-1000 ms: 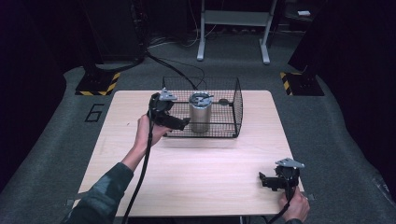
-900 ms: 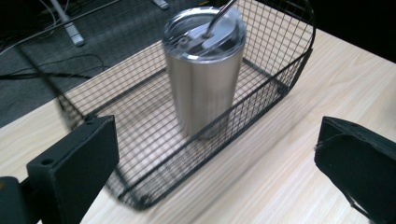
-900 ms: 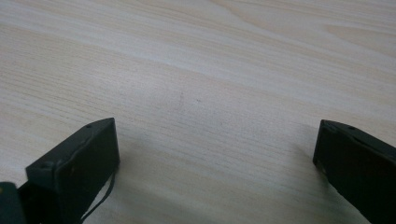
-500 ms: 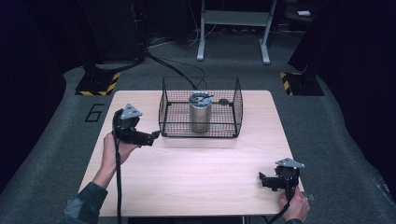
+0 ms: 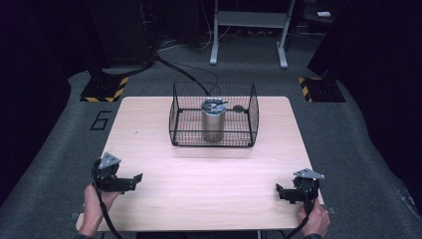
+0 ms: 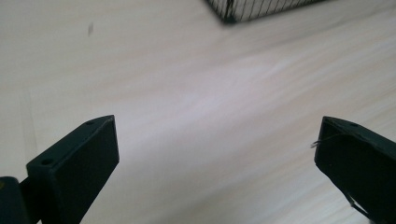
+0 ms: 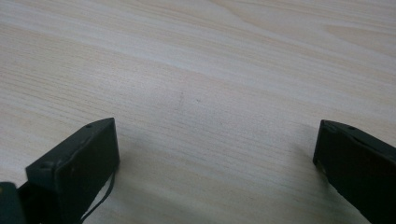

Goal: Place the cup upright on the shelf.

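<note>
The steel tumbler (image 5: pixel 213 120) stood upright inside the black wire basket (image 5: pixel 214 114) at the far middle of the wooden desk (image 5: pixel 209 174), its lid on top and a small dark piece lying on the basket floor just beside it. Both tongs sat near the desk's front edge, well apart from the basket: the left tongs (image 5: pixel 130 179) at the front left corner, pointing inward, and the right tongs (image 5: pixel 282 191) at the front right corner, also pointing inward. In each gripper view the two black jaws stood wide apart with nothing but bare wood grain between them, so both tongs were empty. The left gripper view caught one lower corner of the basket (image 6: pixel 233 14) at its top edge.

Judging by how things lay, the work looked finished or paused, with the tumbler set in the basket and the hands at rest. To do this resting step well, the tongs should be kept low and steady over the bare wood, jaws held wide, with the trailing cables clear of the basket so that a tug would not drag the wire frame or tip the tall, narrow tumbler.

As for writing, a large numeral "6" (image 5: pixel 101 120) was marked on the grey floor left of the desk. No brand or label on the tumbler could be read.
</note>
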### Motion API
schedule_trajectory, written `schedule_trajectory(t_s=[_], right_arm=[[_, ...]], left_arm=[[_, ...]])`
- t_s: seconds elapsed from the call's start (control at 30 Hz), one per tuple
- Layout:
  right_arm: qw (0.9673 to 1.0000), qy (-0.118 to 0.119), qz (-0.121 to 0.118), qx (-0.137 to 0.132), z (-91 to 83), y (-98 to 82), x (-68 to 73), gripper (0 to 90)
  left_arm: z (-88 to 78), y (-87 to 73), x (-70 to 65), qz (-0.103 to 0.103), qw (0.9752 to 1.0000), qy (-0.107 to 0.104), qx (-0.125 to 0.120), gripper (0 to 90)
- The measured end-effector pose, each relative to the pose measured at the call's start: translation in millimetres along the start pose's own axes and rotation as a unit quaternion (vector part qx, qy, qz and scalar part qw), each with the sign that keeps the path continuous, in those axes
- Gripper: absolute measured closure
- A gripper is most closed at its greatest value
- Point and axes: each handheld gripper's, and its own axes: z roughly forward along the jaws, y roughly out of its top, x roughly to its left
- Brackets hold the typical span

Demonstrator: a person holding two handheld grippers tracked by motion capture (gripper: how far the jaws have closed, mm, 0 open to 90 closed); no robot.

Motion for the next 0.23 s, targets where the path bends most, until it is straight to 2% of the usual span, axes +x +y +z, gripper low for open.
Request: schedule_trajectory(t_s=[0.07,0.1,0.23], right_arm=[[1.0000,0.000,0.000,0.000,0.0,0.0,-0.1,0.0],[1.0000,0.000,0.000,0.000,0.0,0.0,-0.1,0.0],[1.0000,0.000,0.001,0.000,0.0,0.0,0.0,0.0]], left_arm=[[12.1,-29.1,6.8,-0.022,0.9995,0.019,0.010,0.0],[12.1,-29.1,6.8,-0.022,0.9995,0.019,0.010,0.0],[23.1,-53.8,12.6,-0.043,0.9983,0.036,0.015,0.0]])
